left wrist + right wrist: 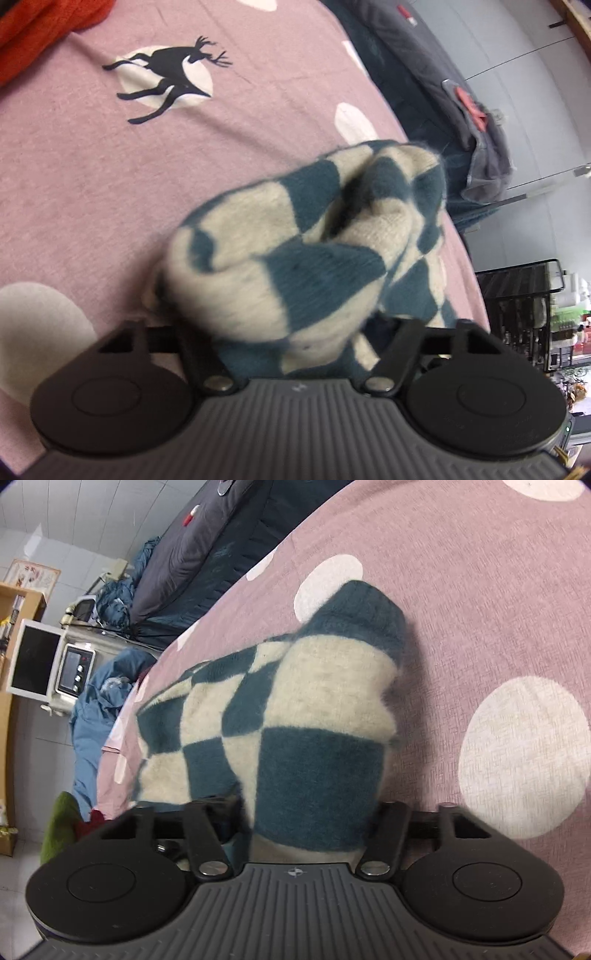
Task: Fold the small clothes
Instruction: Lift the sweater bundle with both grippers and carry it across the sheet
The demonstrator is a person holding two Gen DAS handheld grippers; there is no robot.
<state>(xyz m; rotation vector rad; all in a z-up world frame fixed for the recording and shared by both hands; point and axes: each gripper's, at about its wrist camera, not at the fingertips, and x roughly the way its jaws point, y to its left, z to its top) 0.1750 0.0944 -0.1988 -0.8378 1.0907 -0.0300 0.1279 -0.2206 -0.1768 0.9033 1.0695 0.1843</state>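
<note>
Two claws point downward over a bed, each seen from its own wrist camera with its dark ribbed body and two round discs nearest the lens. The left claw [295, 325] has a teal-and-cream checked knit garment [295, 236] bunched up between and over its finger arms. The fingertips are buried in the wool, so I cannot tell whether they pinch it or merely stand around it. The right claw [299, 812] is covered in the same way: the garment [288, 709] lies over the gap between its arms and hides the tips, so its state cannot be told either. From the right claw the knit stretches away to a plain teal ribbed edge at its far end. The garment rests on a pink bedsheet [110, 184] dotted with large white circles. In the left view a black deer print [170, 77] sits on one circle farther off, and a red-orange cloth [44, 29] lies at the far left corner. Beyond the sheet's edge lies dark grey padded bedding [443, 74] against a pale tiled wall, with a black wire rack [517, 295] at the right. In the right view a blue garment [96, 709] hangs off the bed's left edge. A green thing [59, 827] lies below it. Farther left stand a white appliance with a dark screen [37, 664] and a wooden shelf [22, 602].
</note>
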